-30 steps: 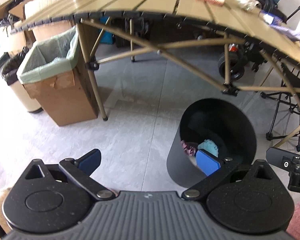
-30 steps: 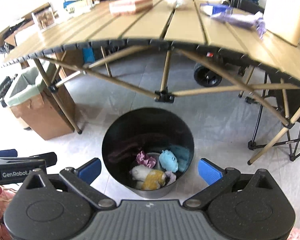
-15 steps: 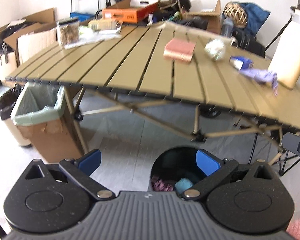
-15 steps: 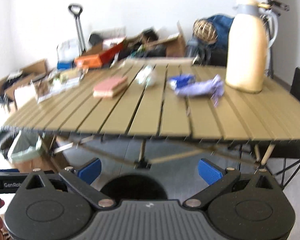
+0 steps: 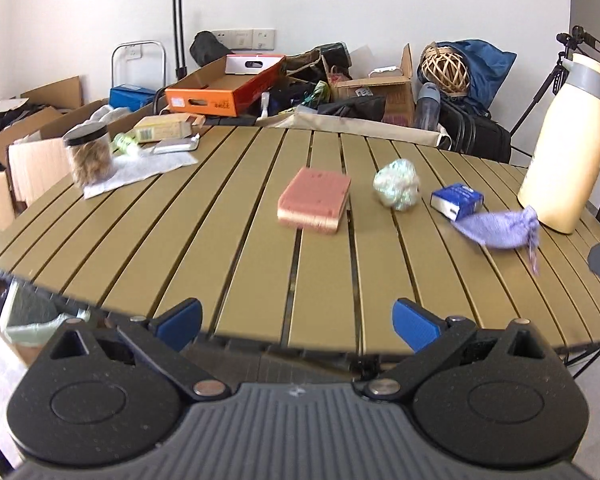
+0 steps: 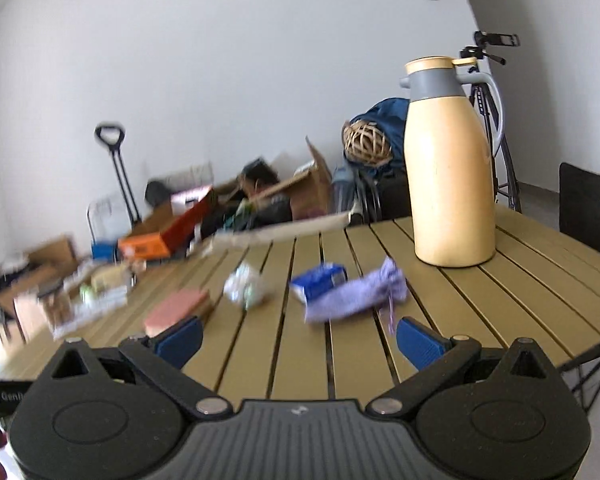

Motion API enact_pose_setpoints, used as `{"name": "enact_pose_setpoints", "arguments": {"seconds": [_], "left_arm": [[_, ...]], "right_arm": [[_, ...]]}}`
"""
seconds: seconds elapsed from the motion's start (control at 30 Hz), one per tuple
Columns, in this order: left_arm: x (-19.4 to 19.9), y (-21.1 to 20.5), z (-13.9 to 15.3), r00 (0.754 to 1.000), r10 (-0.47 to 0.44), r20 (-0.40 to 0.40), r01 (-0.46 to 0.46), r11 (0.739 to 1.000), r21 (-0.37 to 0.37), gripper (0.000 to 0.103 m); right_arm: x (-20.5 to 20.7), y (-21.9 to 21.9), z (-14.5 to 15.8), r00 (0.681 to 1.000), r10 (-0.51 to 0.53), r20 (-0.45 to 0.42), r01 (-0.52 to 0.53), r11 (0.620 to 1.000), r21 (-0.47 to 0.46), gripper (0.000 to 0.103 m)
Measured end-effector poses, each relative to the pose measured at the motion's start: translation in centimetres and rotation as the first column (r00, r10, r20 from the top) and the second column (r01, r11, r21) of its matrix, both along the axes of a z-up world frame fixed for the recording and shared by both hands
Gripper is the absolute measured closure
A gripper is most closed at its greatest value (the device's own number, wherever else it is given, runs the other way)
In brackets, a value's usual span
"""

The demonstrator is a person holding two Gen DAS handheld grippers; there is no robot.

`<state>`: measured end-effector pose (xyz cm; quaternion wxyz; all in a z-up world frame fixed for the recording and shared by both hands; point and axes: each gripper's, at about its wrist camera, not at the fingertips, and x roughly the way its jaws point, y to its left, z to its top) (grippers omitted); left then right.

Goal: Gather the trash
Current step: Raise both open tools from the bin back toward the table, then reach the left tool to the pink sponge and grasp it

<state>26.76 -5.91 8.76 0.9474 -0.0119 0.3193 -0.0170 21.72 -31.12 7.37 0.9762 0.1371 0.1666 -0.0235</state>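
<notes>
Both of my grippers are spread wide and hold nothing; my left gripper (image 5: 298, 322) hangs at the near edge of the slatted table (image 5: 204, 232), its blue pads just over the rim, and my right gripper (image 6: 298, 340) hovers over the same table further to the right; the trash lies ahead of them in a loose row across the slats; a purple wrapper (image 5: 498, 230) is closest to my right gripper, a limp strip whose long axis runs across the table, its knotted, stringy end pointing right toward the jug; just behind it and touching it sits a small blue packet (image 5: 456, 201), lying flat with its long side angled across the slats; to the left of that, apart from it, is a crumpled pale ball of wrapping (image 5: 396, 190) with no clear direction; further left a pink sponge block (image 5: 315, 204) lies flat, its long axis roughly along the slats; a tall cream jug (image 6: 450, 168) with a grey collar stands upright at the table's right side; at the far left corner a jar (image 5: 89, 154) with a black lid stands on a white cloth; the table is olive-tan; behind it, against a white wall, are cardboard boxes, an orange box (image 5: 224, 86), bags, a woven ball and a tripod.
</notes>
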Motion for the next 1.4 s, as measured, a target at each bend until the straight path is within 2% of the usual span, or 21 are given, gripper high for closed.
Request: {"name": "enact_pose_setpoints", "arguments": {"seconds": [0.1,0.37,0.63,0.83,1.03,1.2,1.4], "left_arm": [[2.5,-0.4,0.1,1.0,-0.006,-0.01,0.006,1.0,-0.006,0.0],[8.5,-1.1,-0.3,1.0,-0.017,-0.004,0.017,1.0,-0.007,0.0],[14.7,-2.4,-1.1,1.0,-0.026,0.004,0.026,0.999,0.026,0.0],[19.3,-3.1,-3.0,0.998,-0.014,-0.056,0.016,0.999,0.036,0.0],[21.3,-2.7,-4.5,0.996,0.006,-0.085,-0.003,0.999,0.039,0.0],[21.9,-2.2,-5.3,0.994,0.023,-0.103,-0.02,0.999,0.029,0.0],[22.4,-2.2,-5.5,0.995,0.013,-0.101,-0.011,1.0,0.019,0.0]], "right_arm": [[2.2,-1.1,-0.1,0.999,-0.041,0.019,0.04,0.999,0.024,0.0],[8.2,-2.9,-1.3,0.993,-0.113,0.037,0.113,0.994,0.005,0.0],[14.1,-5.1,-2.7,0.979,-0.2,-0.032,0.201,0.979,0.029,0.0],[17.0,-6.9,-4.1,0.971,-0.218,-0.103,0.226,0.971,0.078,0.0],[18.9,-7.8,-5.2,0.972,-0.19,-0.134,0.205,0.973,0.102,0.0],[19.8,-9.0,-5.6,0.978,-0.145,-0.152,0.173,0.966,0.192,0.0],[20.9,-8.3,-6.1,0.963,-0.154,-0.221,0.178,0.979,0.096,0.0]]}}
